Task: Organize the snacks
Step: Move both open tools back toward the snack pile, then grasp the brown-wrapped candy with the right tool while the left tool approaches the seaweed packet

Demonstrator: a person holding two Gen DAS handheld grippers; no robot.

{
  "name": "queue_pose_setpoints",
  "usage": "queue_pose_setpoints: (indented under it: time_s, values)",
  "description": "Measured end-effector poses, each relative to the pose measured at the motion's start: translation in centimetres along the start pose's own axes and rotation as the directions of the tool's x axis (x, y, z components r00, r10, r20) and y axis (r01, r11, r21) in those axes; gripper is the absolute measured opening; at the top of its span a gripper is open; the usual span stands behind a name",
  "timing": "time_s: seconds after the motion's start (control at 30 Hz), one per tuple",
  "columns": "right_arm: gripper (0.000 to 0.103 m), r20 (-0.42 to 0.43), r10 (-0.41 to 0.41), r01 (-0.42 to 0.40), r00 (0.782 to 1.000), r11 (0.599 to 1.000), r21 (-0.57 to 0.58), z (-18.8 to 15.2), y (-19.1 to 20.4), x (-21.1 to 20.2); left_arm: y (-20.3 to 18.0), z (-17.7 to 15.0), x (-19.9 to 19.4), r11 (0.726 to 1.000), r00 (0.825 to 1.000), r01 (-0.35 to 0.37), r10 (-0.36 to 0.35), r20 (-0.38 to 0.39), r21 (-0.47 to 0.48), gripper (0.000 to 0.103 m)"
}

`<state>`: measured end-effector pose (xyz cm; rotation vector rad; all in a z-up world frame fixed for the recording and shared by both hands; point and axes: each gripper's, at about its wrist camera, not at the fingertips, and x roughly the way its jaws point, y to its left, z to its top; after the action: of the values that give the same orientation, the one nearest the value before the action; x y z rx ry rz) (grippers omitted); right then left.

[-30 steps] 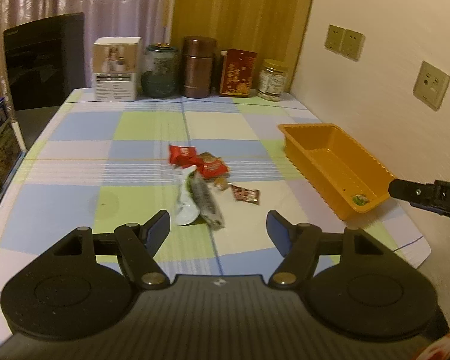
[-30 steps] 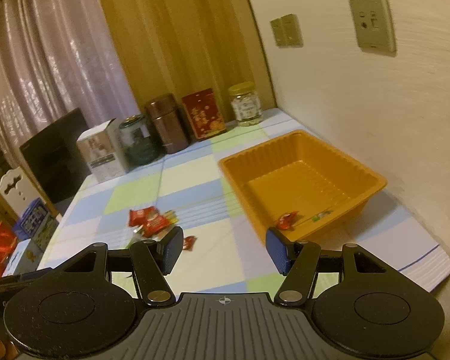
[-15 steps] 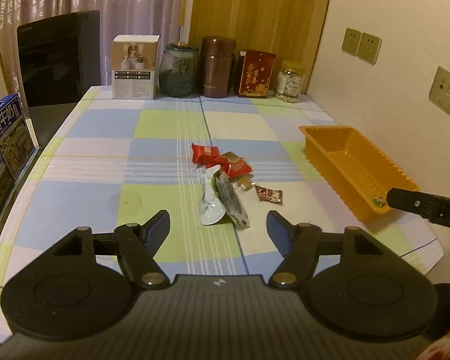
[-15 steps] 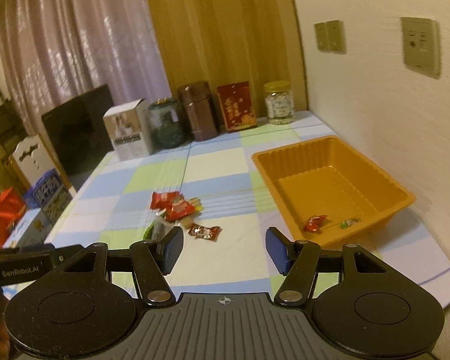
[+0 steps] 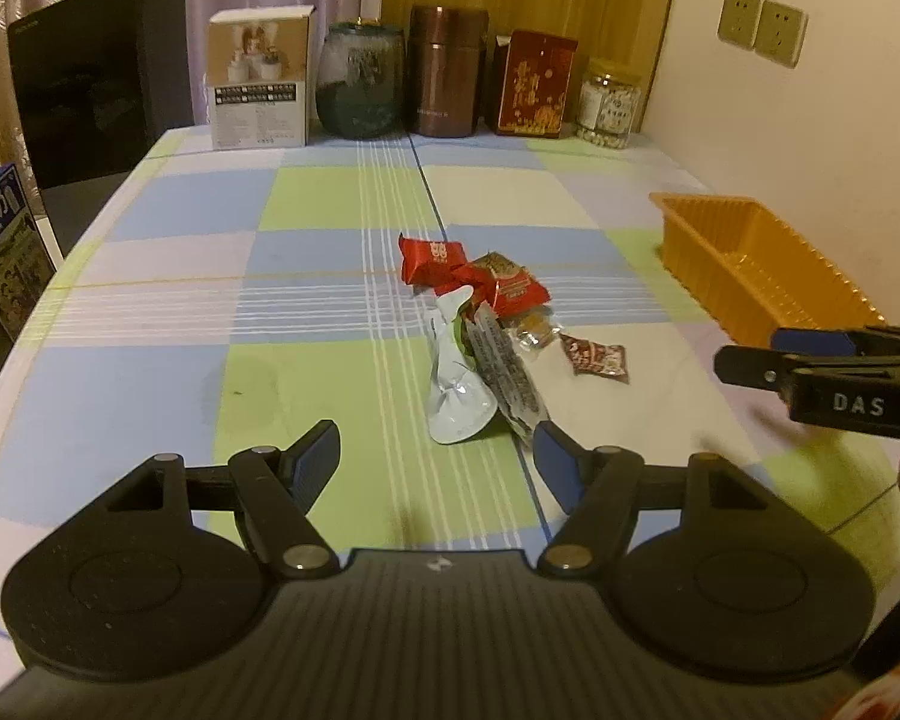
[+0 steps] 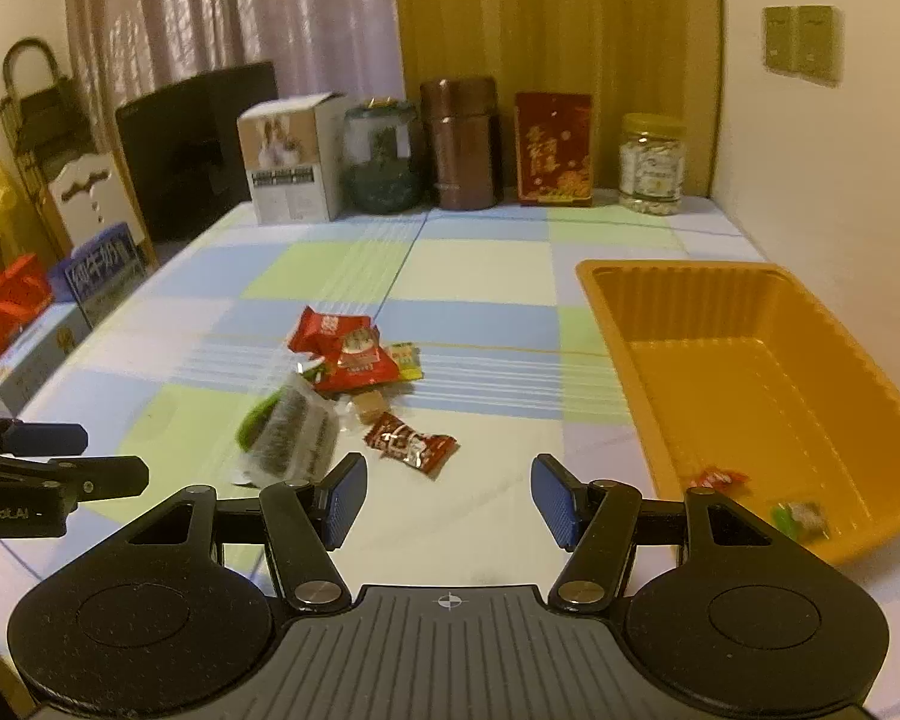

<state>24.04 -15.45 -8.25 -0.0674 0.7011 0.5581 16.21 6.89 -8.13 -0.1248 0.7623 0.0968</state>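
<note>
A small heap of wrapped snacks lies mid-table: red packets (image 5: pixel 444 261) (image 6: pixel 342 345), a white and a grey-speckled packet (image 5: pixel 504 369) (image 6: pixel 288 435), and a dark red candy (image 5: pixel 594 357) (image 6: pixel 408 443). An orange tray (image 6: pixel 744 378) (image 5: pixel 750 267) stands at the right and holds a red candy (image 6: pixel 717 477) and a green one (image 6: pixel 801 516). My left gripper (image 5: pixel 435 459) is open and empty, just short of the heap. My right gripper (image 6: pixel 447 501) is open and empty, between the dark red candy and the tray.
A white box (image 5: pixel 261 87), a glass jar (image 5: pixel 360 81), a brown canister (image 5: pixel 447 72), a red box (image 5: pixel 534 84) and a clear jar (image 5: pixel 609 102) line the table's far edge. A dark chair (image 5: pixel 99 72) and cartons (image 6: pixel 60 312) stand at the left. The wall is at the right.
Both grippers swung left toward the snack heap. The right gripper moved away from the tray, and the left one drew closer to the heap. Both stayed open.
</note>
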Motion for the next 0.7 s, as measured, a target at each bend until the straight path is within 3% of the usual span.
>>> queue_pose_setpoints:
  time_s: [0.47,0.7]
  values:
    - [0.06,-0.077,0.047,-0.065,0.996,0.964,-0.259,0.3,1.5,9.8,0.8,1.0,5.0,0.999,0.999,0.028,-0.028,-0.016,0.016,0.068]
    - [0.046,-0.08,0.052,-0.073,0.995,0.952,-0.297,0.3,1.7,12.0,1.6,0.6,5.8,0.999,0.999,0.039,-0.039,-0.017,-0.011,0.068]
